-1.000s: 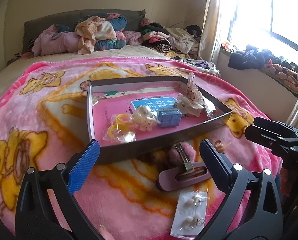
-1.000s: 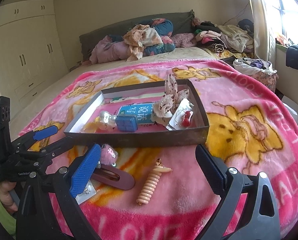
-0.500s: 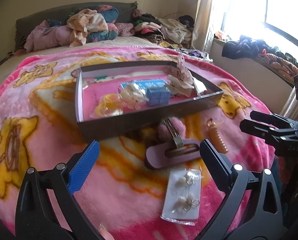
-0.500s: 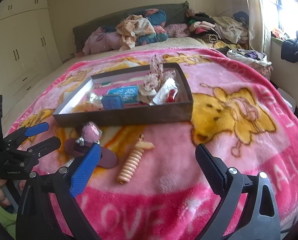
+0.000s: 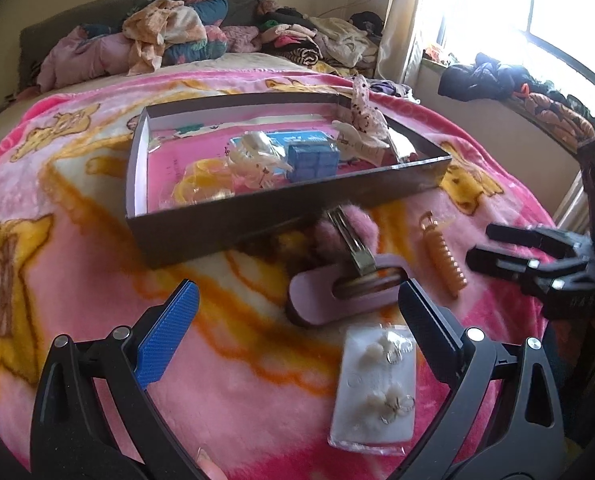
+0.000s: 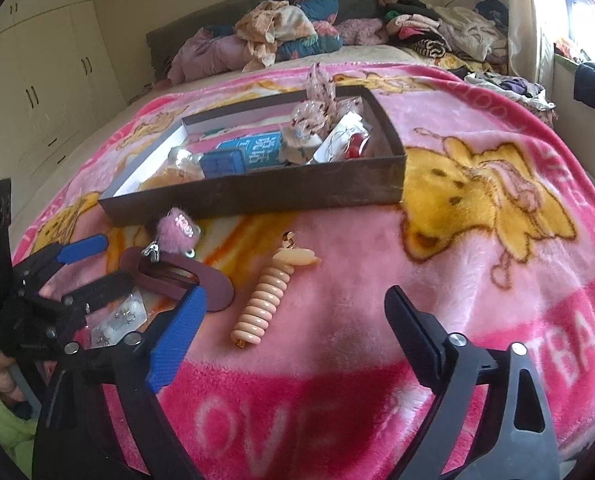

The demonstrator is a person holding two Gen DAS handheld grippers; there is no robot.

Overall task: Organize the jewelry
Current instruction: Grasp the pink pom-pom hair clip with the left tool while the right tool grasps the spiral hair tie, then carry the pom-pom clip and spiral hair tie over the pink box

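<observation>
On the pink blanket [image 5: 77, 264] a dark tray [image 5: 217, 224] sits toward twelve o'clock in both wrist views, already holding a blue box [image 5: 311, 156], a pale clip, a yellow band and a spotted bow. The loose pieces still to be sorted lie just in front of its near wall.

Going left to right in the left wrist view: the left gripper [image 5: 297, 332] hangs with its jaws spread and nothing between the pads. At about four o'clock from its centre lies the earring card [image 5: 373, 388], close under the black finger. At one o'clock is the oval clip [image 5: 349, 292], with the fluffy pin [image 5: 349, 236] lying across it and touching the tray wall. At two o'clock is the peach coil [image 5: 445, 260], and beyond it the right gripper [image 5: 509, 248] comes in from three o'clock.

In the right wrist view the right gripper [image 6: 293, 332] is wide and holds nothing; its jaws have just been closing a little, with only blanket between them. The coil sits at eleven o'clock from its centre, just beside the blue finger.

Risks, as I judge them: the two grippers are near each other, and the clip, pin and card crowd together, so a reach for one could nudge another or knock the other tool. The plush blanket may snag a fingertip or get pinched with a thin piece. The flat, glossy card looks hard to lift and could slide away. The coil may roll or spring out of a loose pinch.
</observation>
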